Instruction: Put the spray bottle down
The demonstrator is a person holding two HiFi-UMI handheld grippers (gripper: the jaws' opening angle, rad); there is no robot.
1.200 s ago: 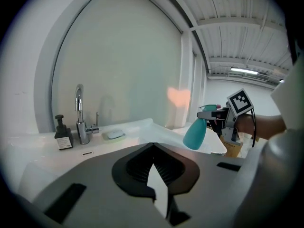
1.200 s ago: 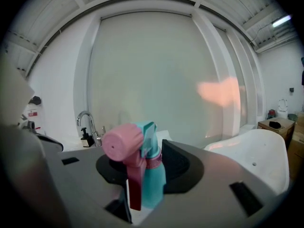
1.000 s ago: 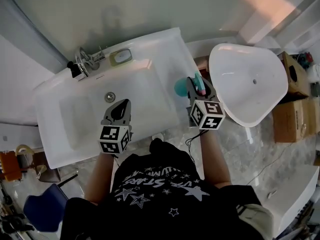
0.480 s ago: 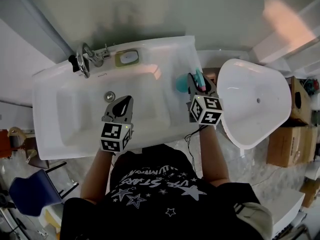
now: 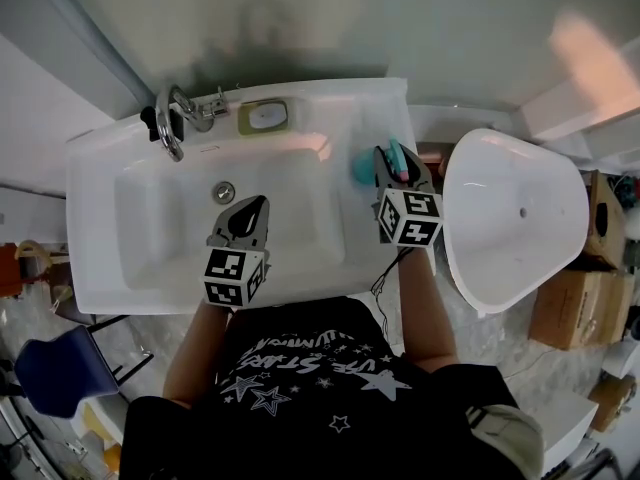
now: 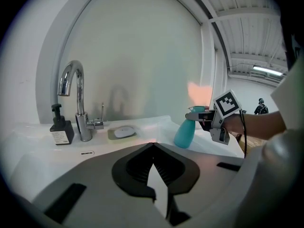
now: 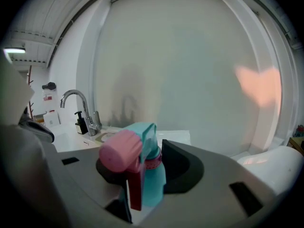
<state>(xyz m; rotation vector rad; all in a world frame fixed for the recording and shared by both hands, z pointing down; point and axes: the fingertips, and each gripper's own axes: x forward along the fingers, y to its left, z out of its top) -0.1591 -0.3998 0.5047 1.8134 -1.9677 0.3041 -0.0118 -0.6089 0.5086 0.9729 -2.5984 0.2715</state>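
Observation:
The teal spray bottle [image 5: 362, 171] with a pink trigger head is upright over the right rim of the white sink [image 5: 100, 178]. My right gripper [image 5: 392, 160] is shut on its neck. In the right gripper view the bottle [image 7: 154, 175] fills the space between the jaws of the right gripper [image 7: 137, 151]. The left gripper view shows the bottle [image 6: 184, 133] with its base at the rim; contact is unclear. There the right gripper [image 6: 209, 120] grips it from the right. My left gripper [image 5: 262, 201] hangs over the basin, jaws together at the tips and holding nothing [image 6: 153, 145].
A chrome faucet [image 5: 172, 118], a black soap dispenser [image 6: 61, 127] and a soap dish [image 5: 262, 117] line the sink's back edge. A white tub [image 5: 515, 218] stands to the right, cardboard boxes [image 5: 570, 308] beyond it. A blue chair [image 5: 55, 373] is at the lower left.
My right gripper has carried the bottle inward from the sink's right edge and lower. The left gripper has drifted a little over the basin. Both grips are unchanged.

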